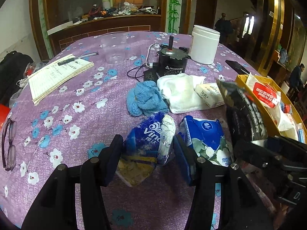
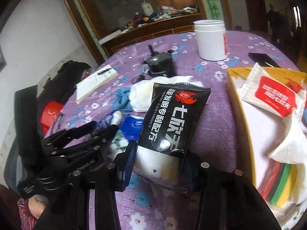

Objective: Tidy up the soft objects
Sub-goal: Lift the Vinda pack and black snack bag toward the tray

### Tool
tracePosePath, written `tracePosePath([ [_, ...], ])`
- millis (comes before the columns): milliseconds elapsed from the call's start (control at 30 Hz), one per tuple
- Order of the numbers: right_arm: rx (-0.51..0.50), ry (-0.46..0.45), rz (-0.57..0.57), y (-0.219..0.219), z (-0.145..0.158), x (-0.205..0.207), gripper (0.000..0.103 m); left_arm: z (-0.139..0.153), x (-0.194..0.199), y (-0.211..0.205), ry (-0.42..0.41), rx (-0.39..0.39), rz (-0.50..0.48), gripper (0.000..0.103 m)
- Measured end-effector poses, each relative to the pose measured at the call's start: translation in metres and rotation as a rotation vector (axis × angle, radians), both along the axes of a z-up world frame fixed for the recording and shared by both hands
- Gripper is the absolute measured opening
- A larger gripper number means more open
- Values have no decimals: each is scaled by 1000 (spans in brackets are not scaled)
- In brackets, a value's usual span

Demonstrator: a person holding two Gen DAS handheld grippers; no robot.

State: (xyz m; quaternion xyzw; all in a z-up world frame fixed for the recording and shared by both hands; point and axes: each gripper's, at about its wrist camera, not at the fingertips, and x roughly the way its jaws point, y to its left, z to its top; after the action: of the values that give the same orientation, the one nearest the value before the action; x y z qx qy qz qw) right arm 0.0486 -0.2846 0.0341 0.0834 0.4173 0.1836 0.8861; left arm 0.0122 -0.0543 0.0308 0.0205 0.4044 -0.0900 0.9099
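Note:
My left gripper [image 1: 147, 142] is shut on a crumpled blue Vinda tissue pack [image 1: 143, 134], with both pads pressed against its sides just above the purple flowered tablecloth [image 1: 76, 118]. A second blue tissue pack [image 1: 206, 136] lies right of it. Behind them sit a blue knitted cloth [image 1: 145, 99], a white cloth [image 1: 182, 92] and a small white tissue pack [image 1: 209, 94]. My right gripper [image 2: 161, 154] is shut on the lower end of a black pouch [image 2: 174, 115] with a red crab logo, tilted up beside the yellow box [image 2: 237, 103]. The box holds a white pouch with a red label [image 2: 272, 95].
A white jar [image 1: 204, 44], a black motor with cable [image 1: 172, 61], a clear cup [image 1: 114, 46] and a phone [image 1: 237, 66] stand further back. A notebook with pen [image 1: 57, 76] and glasses [image 1: 8, 143] lie on the left. People stand in the doorway at the far right.

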Motion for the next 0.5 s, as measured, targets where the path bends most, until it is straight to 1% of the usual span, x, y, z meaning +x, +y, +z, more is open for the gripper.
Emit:
tracePosePath([
  [100, 14, -37, 12, -2, 7, -5, 46, 4, -2, 0, -14, 2, -3, 49],
  [167, 18, -62, 12, -2, 10, -7, 46, 9, -6, 2, -40, -17, -10, 46],
  [200, 23, -74, 12, -2, 12, -8, 46, 13, -8, 3, -58, -26, -15, 38],
  [300, 38, -103, 9, -4, 18, -10, 46, 20, -15, 2, -107, -32, -22, 38],
  [367, 39, -118, 5, -5, 20, -12, 46, 23, -17, 1, -124, -36, -31, 38],
  [500, 39, -122, -2, -7, 22, -11, 46, 22, -16, -2, -121, -25, -41, 38],
])
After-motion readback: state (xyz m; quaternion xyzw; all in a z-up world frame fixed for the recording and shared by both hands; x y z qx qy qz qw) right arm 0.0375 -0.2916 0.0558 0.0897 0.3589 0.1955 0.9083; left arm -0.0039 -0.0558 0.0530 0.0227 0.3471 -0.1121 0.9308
